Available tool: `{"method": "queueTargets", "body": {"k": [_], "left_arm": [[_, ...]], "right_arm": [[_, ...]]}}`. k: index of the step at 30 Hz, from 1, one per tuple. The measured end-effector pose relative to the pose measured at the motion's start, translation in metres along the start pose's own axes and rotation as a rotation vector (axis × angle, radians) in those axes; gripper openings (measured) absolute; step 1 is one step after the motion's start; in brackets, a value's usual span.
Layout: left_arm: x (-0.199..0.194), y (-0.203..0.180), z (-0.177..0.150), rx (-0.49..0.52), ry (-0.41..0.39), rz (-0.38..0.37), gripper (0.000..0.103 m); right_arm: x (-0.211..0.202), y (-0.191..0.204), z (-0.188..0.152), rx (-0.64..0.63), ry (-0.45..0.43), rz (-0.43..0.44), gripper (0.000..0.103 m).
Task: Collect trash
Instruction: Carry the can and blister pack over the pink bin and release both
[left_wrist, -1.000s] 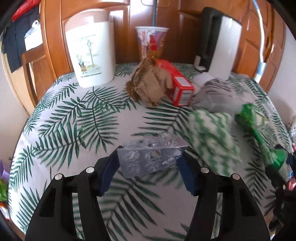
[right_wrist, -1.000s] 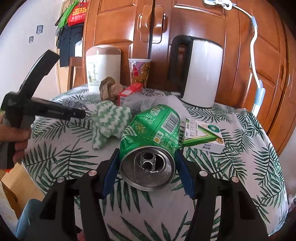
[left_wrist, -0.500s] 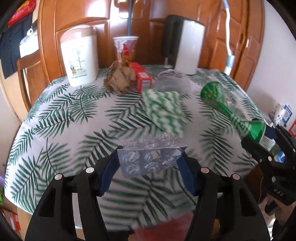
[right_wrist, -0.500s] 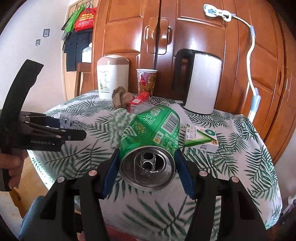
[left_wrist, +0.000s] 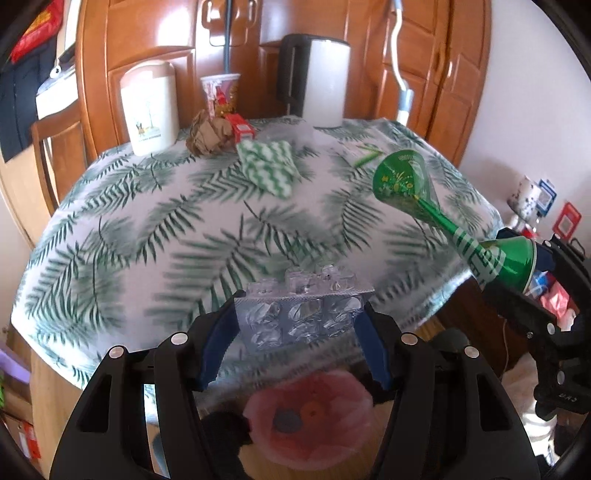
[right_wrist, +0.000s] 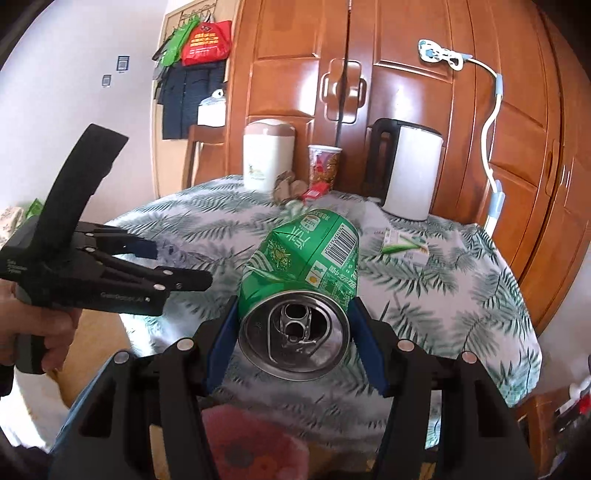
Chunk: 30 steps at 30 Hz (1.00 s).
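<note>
The left gripper (left_wrist: 299, 325) was clamped on an empty blister pack (left_wrist: 301, 319), the right gripper (right_wrist: 291, 328) on a dented green can (right_wrist: 303, 266), each gripped across its width, probably for carrying; both hung past the table's (left_wrist: 110, 236) near edge, above a pink bin (left_wrist: 310, 417) that looked like the drop point; the space there was open; a crumpled paper bag (left_wrist: 208, 136) and green cloth (left_wrist: 267, 166) lay near the far edge.

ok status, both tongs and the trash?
Left tongs shut on empty blister pack. Right tongs shut on crushed green can. Both held over table edge, pink-lined bin below. Nothing in the way.
</note>
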<state>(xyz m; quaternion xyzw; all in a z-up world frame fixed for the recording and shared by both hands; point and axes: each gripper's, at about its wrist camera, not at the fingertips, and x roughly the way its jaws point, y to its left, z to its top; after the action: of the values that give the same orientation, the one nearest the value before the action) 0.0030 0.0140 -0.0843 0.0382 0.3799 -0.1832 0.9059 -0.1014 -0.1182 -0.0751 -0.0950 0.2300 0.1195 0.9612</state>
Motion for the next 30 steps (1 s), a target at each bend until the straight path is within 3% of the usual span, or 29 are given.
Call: {"method": "queueTargets", "body": {"k": [7, 12, 22, 30], "left_arm": [[-0.014, -0.007, -0.054, -0.006, 0.048, -0.005, 0.061], [0.004, 0.002, -0.096, -0.052, 0.125, -0.002, 0.061], [0.104, 0.021, -0.167, -0.098, 0.335, -0.004, 0.061], [0.175, 0.023, -0.201, -0.103, 0.482, -0.019, 0.061]], "right_arm": [[-0.02, 0.028, -0.04, -0.009, 0.078, 0.064, 0.058], [-0.003, 0.043, -0.082, 0.001, 0.196, 0.126, 0.058], [0.14, 0.037, -0.194, 0.09, 0.566, 0.221, 0.058], [0.218, 0.038, -0.239, 0.125, 0.753, 0.252, 0.058]]}}
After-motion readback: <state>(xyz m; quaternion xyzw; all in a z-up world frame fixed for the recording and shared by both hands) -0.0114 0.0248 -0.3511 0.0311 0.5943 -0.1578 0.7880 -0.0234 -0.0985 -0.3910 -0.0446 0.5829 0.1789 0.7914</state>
